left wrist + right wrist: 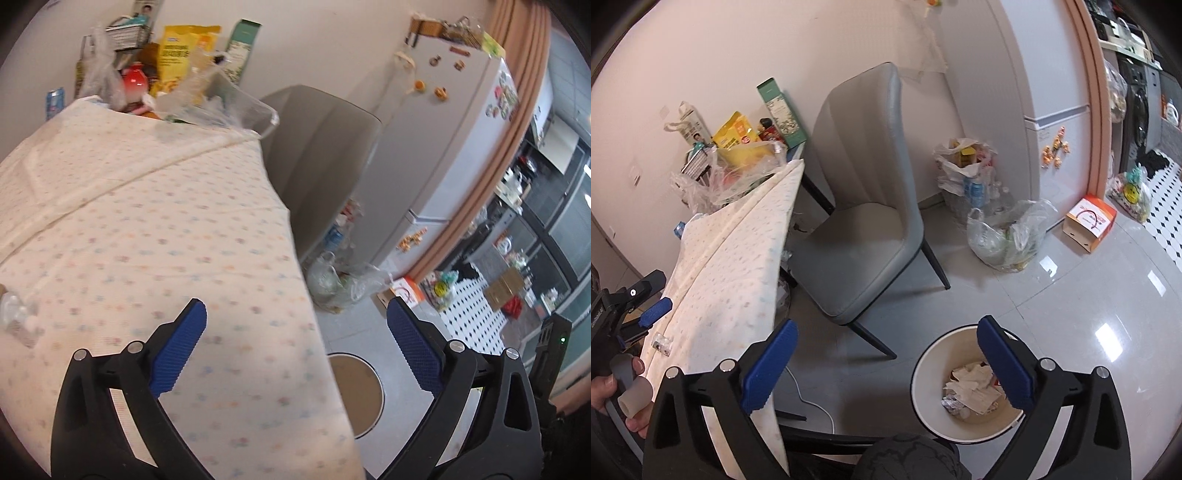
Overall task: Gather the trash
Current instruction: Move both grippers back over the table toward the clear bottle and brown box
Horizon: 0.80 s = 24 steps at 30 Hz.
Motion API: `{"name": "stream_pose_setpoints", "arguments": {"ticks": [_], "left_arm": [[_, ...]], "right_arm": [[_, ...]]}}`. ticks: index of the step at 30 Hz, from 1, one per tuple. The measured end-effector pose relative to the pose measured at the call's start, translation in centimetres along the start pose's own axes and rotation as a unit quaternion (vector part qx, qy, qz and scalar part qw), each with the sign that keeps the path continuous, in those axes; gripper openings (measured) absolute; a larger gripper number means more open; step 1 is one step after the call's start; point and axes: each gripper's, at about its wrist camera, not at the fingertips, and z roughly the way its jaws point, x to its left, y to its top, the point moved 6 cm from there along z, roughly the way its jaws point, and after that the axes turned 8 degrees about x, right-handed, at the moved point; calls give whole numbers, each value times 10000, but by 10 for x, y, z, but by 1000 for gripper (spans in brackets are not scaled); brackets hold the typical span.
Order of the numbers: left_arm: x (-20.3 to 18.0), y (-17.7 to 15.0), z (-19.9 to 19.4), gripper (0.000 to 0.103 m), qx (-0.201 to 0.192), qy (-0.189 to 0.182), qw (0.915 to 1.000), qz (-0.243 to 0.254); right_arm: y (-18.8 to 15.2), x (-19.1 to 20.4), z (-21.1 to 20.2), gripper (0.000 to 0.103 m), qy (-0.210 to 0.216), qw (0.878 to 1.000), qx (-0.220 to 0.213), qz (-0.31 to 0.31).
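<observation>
A white trash bin (923, 398) stands on the floor at the lower right of the right wrist view, holding crumpled paper and wrappers (971, 387). My right gripper (886, 332) is open and empty, above the floor just left of the bin. My left gripper (297, 314) is open and empty over the table's right edge; its body shows in the right wrist view (653, 312). A small clear plastic piece (18, 314) lies on the tablecloth (147, 221) at the far left; in the right wrist view a small clear piece (661, 343) lies near the table's front edge. The bin's rim (376, 376) shows below the table.
A grey chair (864, 221) stands beside the table. Clutter of boxes, bags and a clear tub (229, 107) fills the table's far end. Plastic bags of rubbish (1008, 236) and an orange-white box (1089, 221) sit on the floor by the fridge (454, 147).
</observation>
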Motion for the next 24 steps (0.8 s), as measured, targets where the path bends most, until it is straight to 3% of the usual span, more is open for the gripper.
{"name": "stream_pose_setpoints", "arguments": {"ticks": [14,24], "left_arm": [[107,1,-71,97,-625,403,9943,-765],[174,-13,-121,97,-949,741,9850,-1237]], "right_arm": [[2,119,5,95,402,9951,72,-905],[-13,210,14,95,717,9817,262,-1742]]}}
